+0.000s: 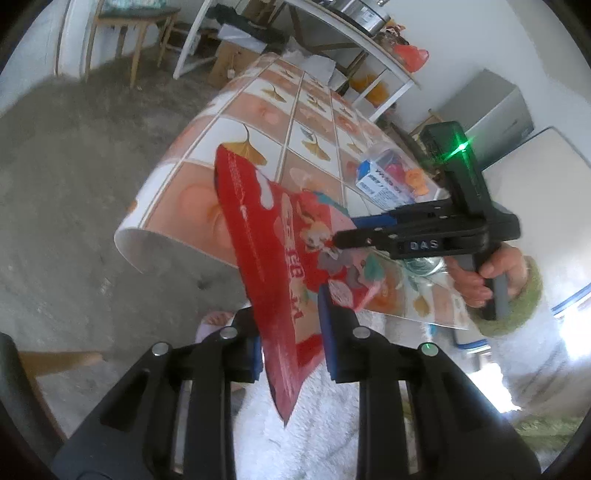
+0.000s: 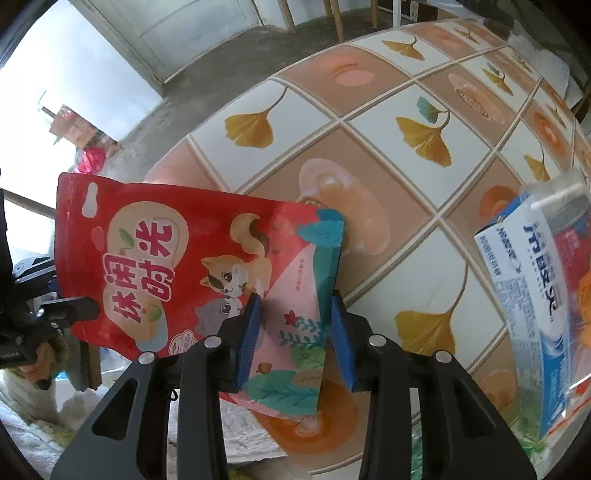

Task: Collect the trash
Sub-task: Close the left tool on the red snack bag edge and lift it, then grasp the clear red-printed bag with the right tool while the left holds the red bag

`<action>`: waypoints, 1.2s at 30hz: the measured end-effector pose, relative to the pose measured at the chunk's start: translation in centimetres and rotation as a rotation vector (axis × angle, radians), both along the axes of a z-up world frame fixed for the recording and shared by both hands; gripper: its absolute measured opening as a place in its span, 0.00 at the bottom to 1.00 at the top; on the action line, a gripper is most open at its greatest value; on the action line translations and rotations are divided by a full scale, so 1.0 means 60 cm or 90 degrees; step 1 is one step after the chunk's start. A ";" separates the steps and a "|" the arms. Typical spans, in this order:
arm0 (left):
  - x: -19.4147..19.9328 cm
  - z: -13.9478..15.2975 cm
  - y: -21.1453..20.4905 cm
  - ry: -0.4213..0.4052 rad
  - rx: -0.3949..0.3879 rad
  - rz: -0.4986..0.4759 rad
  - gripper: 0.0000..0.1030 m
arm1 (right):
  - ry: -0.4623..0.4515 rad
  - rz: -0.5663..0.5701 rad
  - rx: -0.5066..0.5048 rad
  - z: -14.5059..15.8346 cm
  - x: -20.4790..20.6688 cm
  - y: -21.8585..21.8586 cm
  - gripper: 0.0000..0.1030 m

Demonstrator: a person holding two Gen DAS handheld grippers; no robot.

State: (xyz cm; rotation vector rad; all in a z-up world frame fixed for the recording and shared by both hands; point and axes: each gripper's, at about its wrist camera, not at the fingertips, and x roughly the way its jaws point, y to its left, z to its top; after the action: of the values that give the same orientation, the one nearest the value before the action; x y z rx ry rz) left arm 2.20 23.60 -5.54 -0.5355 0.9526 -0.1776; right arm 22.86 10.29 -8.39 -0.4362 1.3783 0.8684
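Observation:
A red snack bag (image 1: 273, 258) with a cartoon squirrel is held in the air beside the table. In the left wrist view it hangs edge-on between the blue pads of my left gripper (image 1: 291, 332), which look open around its lower end. My right gripper (image 1: 338, 238) comes in from the right with its tip on the bag's face. In the right wrist view the bag (image 2: 177, 266) lies between the blue pads of my right gripper (image 2: 295, 328), which are spread around its pink lower corner with a gap on the right side.
The table (image 2: 388, 155) has a tiled cloth with ginkgo leaves. A blue and white carton (image 2: 532, 295) in clear plastic lies at its right, also in the left wrist view (image 1: 384, 181). Chair (image 1: 129, 22), shelf (image 1: 369, 55) and concrete floor (image 1: 74, 166) lie beyond.

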 end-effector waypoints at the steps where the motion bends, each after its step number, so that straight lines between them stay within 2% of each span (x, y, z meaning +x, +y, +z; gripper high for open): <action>1: 0.007 -0.002 -0.009 0.011 0.031 0.005 0.17 | 0.004 -0.003 0.003 0.000 0.000 -0.004 0.35; 2: 0.011 -0.002 -0.015 0.017 0.051 0.011 0.07 | 0.004 -0.008 0.006 0.002 0.000 -0.008 0.35; 3: 0.015 -0.001 -0.019 0.017 0.057 0.015 0.01 | 0.001 -0.013 0.010 0.005 0.000 -0.012 0.35; 8: 0.022 0.037 -0.022 -0.039 0.050 0.007 0.00 | -0.058 -0.040 0.071 0.070 -0.001 -0.063 0.36; 12: 0.051 0.049 -0.020 -0.049 0.030 -0.008 0.00 | -0.104 -0.091 0.142 0.140 0.019 -0.137 0.39; 15: 0.077 0.043 -0.018 -0.047 0.029 -0.009 0.00 | -0.153 -0.169 0.175 0.190 0.053 -0.208 0.47; 17: 0.095 0.034 -0.014 -0.045 0.027 -0.003 0.00 | -0.193 -0.249 0.181 0.219 0.088 -0.289 0.53; 20: 0.113 0.019 -0.009 -0.039 0.015 0.006 0.00 | -0.218 -0.368 0.173 0.233 0.130 -0.394 0.57; 24: 0.139 -0.010 -0.001 -0.020 0.005 0.017 0.00 | -0.218 -0.488 0.124 0.212 0.171 -0.509 0.65; 26: 0.150 -0.021 0.000 -0.012 -0.001 0.018 0.00 | -0.188 -0.514 0.116 0.179 0.183 -0.548 0.76; 30: 0.163 -0.034 -0.006 -0.004 -0.007 0.013 0.00 | -0.095 -0.597 0.096 0.102 0.203 -0.601 0.76; 32: 0.167 -0.036 -0.010 -0.003 -0.006 0.009 0.00 | -0.057 -0.666 0.119 0.070 0.200 -0.640 0.76; 36: 0.169 -0.038 -0.014 -0.001 -0.003 0.006 0.00 | 0.040 -0.742 0.204 0.015 0.196 -0.683 0.74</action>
State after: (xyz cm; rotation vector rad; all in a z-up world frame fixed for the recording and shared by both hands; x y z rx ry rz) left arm 12.36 22.75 -7.81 -0.5432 0.9484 -0.1717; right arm 34.63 -30.71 -7.47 0.6231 1.2354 0.1074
